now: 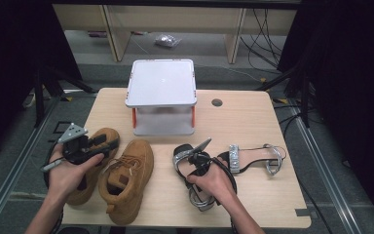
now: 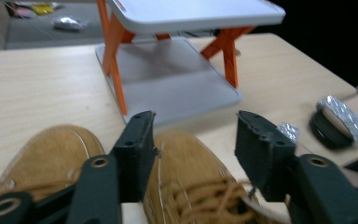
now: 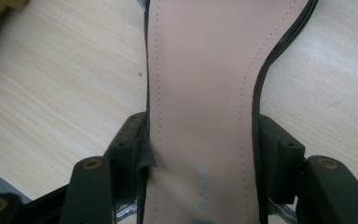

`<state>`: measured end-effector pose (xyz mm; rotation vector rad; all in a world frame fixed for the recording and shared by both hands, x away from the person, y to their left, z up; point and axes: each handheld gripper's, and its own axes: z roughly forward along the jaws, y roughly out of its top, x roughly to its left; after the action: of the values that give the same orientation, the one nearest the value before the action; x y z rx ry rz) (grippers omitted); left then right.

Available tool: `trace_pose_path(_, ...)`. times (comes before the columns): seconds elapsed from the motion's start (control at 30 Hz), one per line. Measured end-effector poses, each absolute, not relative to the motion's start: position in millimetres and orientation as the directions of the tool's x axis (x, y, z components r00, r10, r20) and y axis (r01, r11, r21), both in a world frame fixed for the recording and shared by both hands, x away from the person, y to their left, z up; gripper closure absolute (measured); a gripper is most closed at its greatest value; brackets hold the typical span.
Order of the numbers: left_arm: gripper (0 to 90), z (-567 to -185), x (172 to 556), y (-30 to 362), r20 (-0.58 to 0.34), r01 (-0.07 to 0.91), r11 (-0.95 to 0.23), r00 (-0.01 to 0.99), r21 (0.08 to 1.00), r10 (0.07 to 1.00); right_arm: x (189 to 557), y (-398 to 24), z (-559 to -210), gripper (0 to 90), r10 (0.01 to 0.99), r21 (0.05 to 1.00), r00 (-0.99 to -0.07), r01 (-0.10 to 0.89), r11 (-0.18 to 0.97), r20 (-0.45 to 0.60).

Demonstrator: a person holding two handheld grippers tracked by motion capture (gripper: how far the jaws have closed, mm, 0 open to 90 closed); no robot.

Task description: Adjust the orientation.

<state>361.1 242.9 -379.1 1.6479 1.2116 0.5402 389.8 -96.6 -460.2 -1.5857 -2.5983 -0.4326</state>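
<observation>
So far nothing stands on the small white rack [image 1: 161, 92] at the far side of the counter [image 1: 253, 122]; both its top and its lower shelf are bare, so we judge the work of putting the shoes away to be at its very start. Our left gripper [image 1: 108, 145] hovers over the pair of tan boots [image 1: 126, 178], which lie side by side at the near left of the counter, toes pointing toward the rack. In the left gripper view its jaws stand wide apart above the toe of the right-hand boot [image 2: 191, 177], with nothing pressed between the pads, so it grips nothing. Our right gripper [image 1: 198, 152] sits over the near sandal [image 1: 199, 192] of a black pair with silvery straps; the other sandal [image 1: 255, 158] lies just to its right, pointing sideways across the counter. In the right gripper view the jaws straddle the pale insole of the sandal [image 3: 205, 93], one on each edge of the sole; the left pad seems to touch the edge, yet whether they truly clamp it we cannot tell. What is left, as we read it, is everything: all four shoes rest on the counter, and each must be lifted and set on the rack.
</observation>
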Motion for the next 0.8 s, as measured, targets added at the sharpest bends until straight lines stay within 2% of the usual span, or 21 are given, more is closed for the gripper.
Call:
trace_pose_path(0.03, 41.7, -376, 365, 242, -0.18, 0.446, -0.017, 0.396, 0.895, 0.901, 388, -94, -459, 43.2, 0.889, 0.195, -0.411, 0.906, 0.375, 0.202)
trace_pose_path(0.1, 42.2, -368, 375, 241, -0.176, 0.417, 0.001, 0.383, 0.909, 0.907, 390, -93, -458, 43.2, 0.888, 0.208, -0.412, 0.904, 0.373, 0.202)
trace_pose_path(0.2, 52.0, -352, 394, 240, -0.156, 0.35, 0.017, 0.375, 0.937, 0.914, 391, -91, -457, 43.2, 0.883, 0.235, -0.422, 0.897, 0.374, 0.205)
trace_pose_path(0.27, 60.4, -344, 405, 239, -0.16, 0.342, 0.025, 0.373, 0.939, 0.914, 392, -89, -456, 43.2, 0.88, 0.238, -0.421, 0.898, 0.37, 0.219)
trace_pose_path(0.3, 60.4, -341, 412, 238, -0.16, 0.337, 0.028, 0.371, 0.941, 0.915, 392, -89, -456, 43.2, 0.88, 0.238, -0.421, 0.898, 0.37, 0.219)
trace_pose_path(0.33, 64.3, -338, 418, 237, -0.165, 0.339, 0.032, 0.37, 0.94, 0.914, 393, -87, -455, 43.2, 0.879, 0.247, -0.424, 0.896, 0.37, 0.22)
trace_pose_path(0.4, 65.2, -336, 428, 235, -0.168, 0.347, 0.032, 0.369, 0.937, 0.914, 393, -86, -454, 43.2, 0.885, 0.243, -0.412, 0.901, 0.36, 0.218)
trace_pose_path(0.47, 67.1, -336, 435, 232, -0.172, 0.358, 0.033, 0.364, 0.933, 0.915, 396, -86, -456, 43.2, 0.865, 0.286, -0.45, 0.878, 0.383, 0.224)
trace_pose_path(0.67, 72.5, -342, 447, 226, -0.176, 0.375, 0.031, 0.359, 0.927, 0.917, 401, -81, -450, 43.3, 0.889, 0.266, -0.399, 0.903, 0.338, 0.223)
trace_pose_path(0.73, 79.0, -342, 454, 223, -0.171, 0.38, 0.023, 0.362, 0.925, 0.916, 403, -78, -446, 43.2, 0.894, 0.292, -0.39, 0.901, 0.321, 0.219)
trace_pose_path(0.8, 81.7, -343, 461, 220, -0.173, 0.391, 0.018, 0.364, 0.92, 0.915, 404, -77, -444, 43.3, 0.892, 0.291, -0.396, 0.899, 0.327, 0.219)
